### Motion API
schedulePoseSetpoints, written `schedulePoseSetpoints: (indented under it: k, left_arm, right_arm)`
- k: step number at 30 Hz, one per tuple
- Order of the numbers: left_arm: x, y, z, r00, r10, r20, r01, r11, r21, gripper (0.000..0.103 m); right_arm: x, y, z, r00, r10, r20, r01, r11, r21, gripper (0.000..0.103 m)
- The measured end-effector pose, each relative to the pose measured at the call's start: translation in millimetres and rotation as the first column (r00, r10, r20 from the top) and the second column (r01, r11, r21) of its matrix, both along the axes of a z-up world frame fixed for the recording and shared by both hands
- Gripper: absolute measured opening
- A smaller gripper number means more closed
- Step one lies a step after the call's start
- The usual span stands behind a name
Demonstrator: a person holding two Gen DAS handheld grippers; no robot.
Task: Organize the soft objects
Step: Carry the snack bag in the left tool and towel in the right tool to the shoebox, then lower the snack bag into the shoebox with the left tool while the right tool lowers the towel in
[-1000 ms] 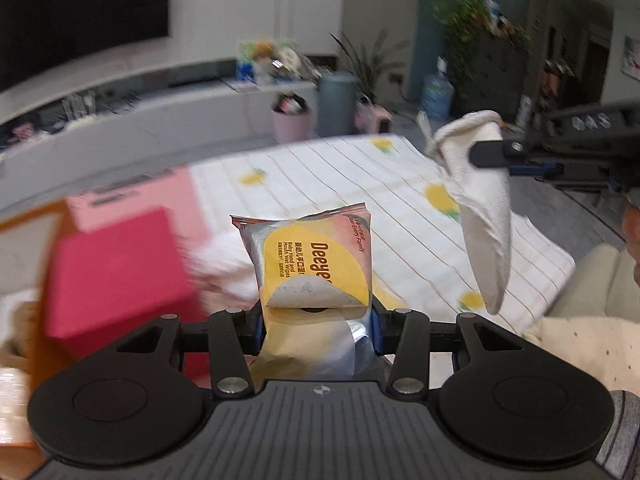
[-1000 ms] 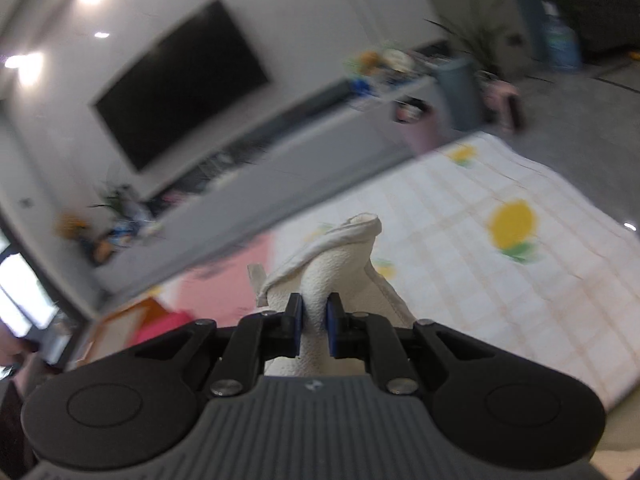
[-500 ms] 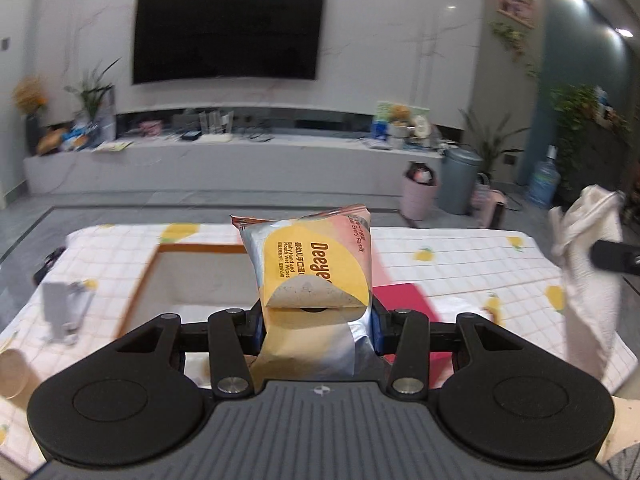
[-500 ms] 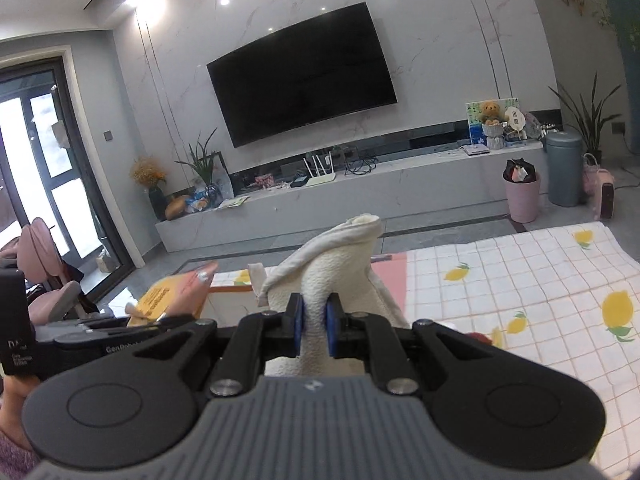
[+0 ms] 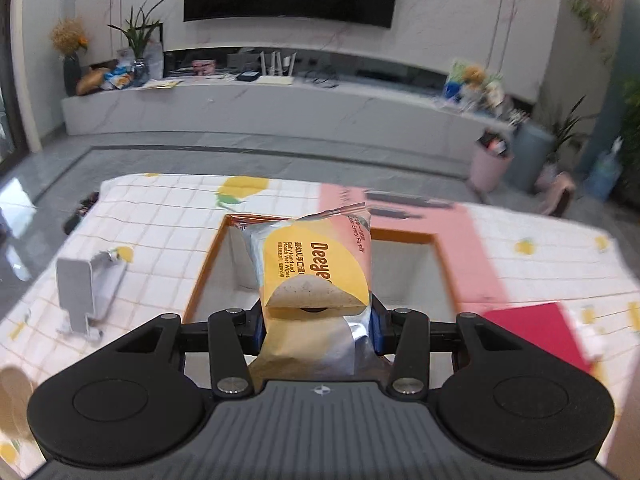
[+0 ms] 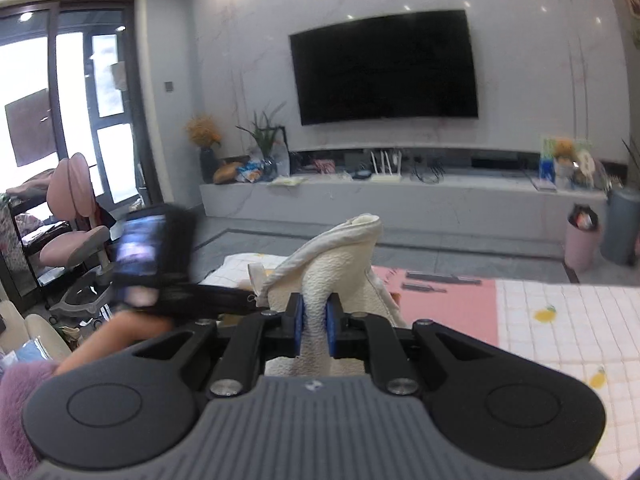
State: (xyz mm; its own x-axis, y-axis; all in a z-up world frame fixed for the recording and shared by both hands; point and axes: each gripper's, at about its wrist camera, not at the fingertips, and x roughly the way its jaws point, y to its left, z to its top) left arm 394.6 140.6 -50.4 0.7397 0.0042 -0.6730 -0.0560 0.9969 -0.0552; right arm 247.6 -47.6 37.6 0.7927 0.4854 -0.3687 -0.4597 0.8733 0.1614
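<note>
my left gripper (image 5: 316,322) has its fingers clamped on the sides of a pack of wet wipes (image 5: 316,264), which stands up between them over the open orange-rimmed box (image 5: 404,268) on the bench (image 5: 160,232) with its lemon-print cloth. my right gripper (image 6: 315,326) has its fingers pinched nearly together on a cream towel (image 6: 340,252), bunched and raised in the air above the pink lid (image 6: 448,300) lying past the box.
</note>
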Motion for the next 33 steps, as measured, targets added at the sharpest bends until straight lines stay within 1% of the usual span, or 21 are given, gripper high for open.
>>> schedulePoseSetpoints:
  k: [2, 4, 6, 8, 9, 12, 16, 17, 20, 22, 24, 25, 27, 29, 31, 33]
  left_arm:
    - [11, -2, -12, 1.0, -0.007, -0.025, 0.007, 1.0, 0.006, 0.051]
    - [12, -5, -24, 0.998, -0.008, -0.055, 0.009, 1.0, 0.009, 0.051]
    - [14, -9, -35, 0.996, -0.005, -0.085, 0.009, 0.999, 0.053, 0.051]
    - [14, -10, -41, 0.995, 0.013, -0.095, -0.004, 0.996, 0.094, 0.051]
    - [14, -8, -42, 0.995, 0.018, -0.098, -0.008, 0.996, 0.094, 0.051]
    - [14, 2, -42, 0.992, 0.025, -0.121, -0.019, 0.999, 0.051, 0.052]
    - [9, 13, -43, 0.991, 0.059, -0.116, -0.052, 0.997, 0.064, 0.052]
    - [9, 17, -45, 0.99, 0.066, -0.122, -0.06, 0.997, 0.058, 0.052]
    - [8, 23, -47, 0.988, 0.058, -0.145, -0.057, 0.998, 0.011, 0.051]
    - [5, 20, -47, 0.988, 0.063, -0.139, -0.06, 0.998, 0.024, 0.051]
    - [6, 18, -48, 0.988, 0.061, -0.139, -0.057, 0.998, 0.031, 0.052]
    - [7, 19, -48, 0.986, 0.059, -0.155, -0.057, 0.998, 0.013, 0.052]
    - [9, 28, -50, 0.978, 0.045, -0.204, -0.06, 0.996, -0.067, 0.052]
    - [9, 37, -51, 0.974, 0.027, -0.225, -0.059, 0.989, -0.139, 0.053]
    - [8, 41, -51, 0.975, -0.014, -0.223, -0.023, 0.986, -0.164, 0.055]
    - [5, 39, -48, 0.976, -0.059, -0.208, 0.028, 0.988, -0.151, 0.065]
  right_arm:
    - [7, 8, -10, 1.0, 0.026, -0.001, -0.026, 1.0, -0.011, 0.01]
    - [19, 13, -19, 0.999, 0.041, -0.022, -0.041, 0.999, -0.019, 0.01]
    - [33, 13, -27, 0.998, 0.027, -0.048, -0.027, 1.0, -0.014, 0.01]
    - [48, 15, -33, 0.997, 0.009, -0.078, -0.01, 1.0, -0.013, 0.01]
    - [55, 16, -35, 0.996, -0.001, -0.09, 0.0, 1.0, -0.007, 0.01]
    - [76, 21, -40, 0.993, -0.021, -0.114, 0.021, 1.0, 0.005, 0.01]
    - [108, 33, -42, 0.983, -0.038, -0.18, 0.035, 0.999, -0.021, 0.01]
    - [115, 38, -42, 0.982, -0.039, -0.183, 0.033, 0.999, -0.033, 0.01]
    - [137, 58, -45, 0.978, -0.028, -0.209, 0.009, 0.996, -0.093, 0.01]
    - [153, 71, -49, 0.967, -0.03, -0.254, 0.001, 0.993, -0.116, 0.01]
    - [166, 83, -53, 0.963, -0.03, -0.27, -0.008, 0.991, -0.136, 0.01]
    - [172, 89, -56, 0.961, -0.038, -0.273, -0.005, 0.988, -0.155, 0.01]
    - [182, 94, -63, 0.955, -0.056, -0.29, 0.005, 0.985, -0.174, 0.01]
    - [191, 97, -70, 0.945, -0.075, -0.318, 0.017, 0.983, -0.181, 0.01]
    - [194, 97, -76, 0.938, -0.088, -0.336, 0.026, 0.983, -0.182, 0.01]
    - [198, 98, -79, 0.932, -0.089, -0.351, 0.03, 0.985, -0.169, 0.01]
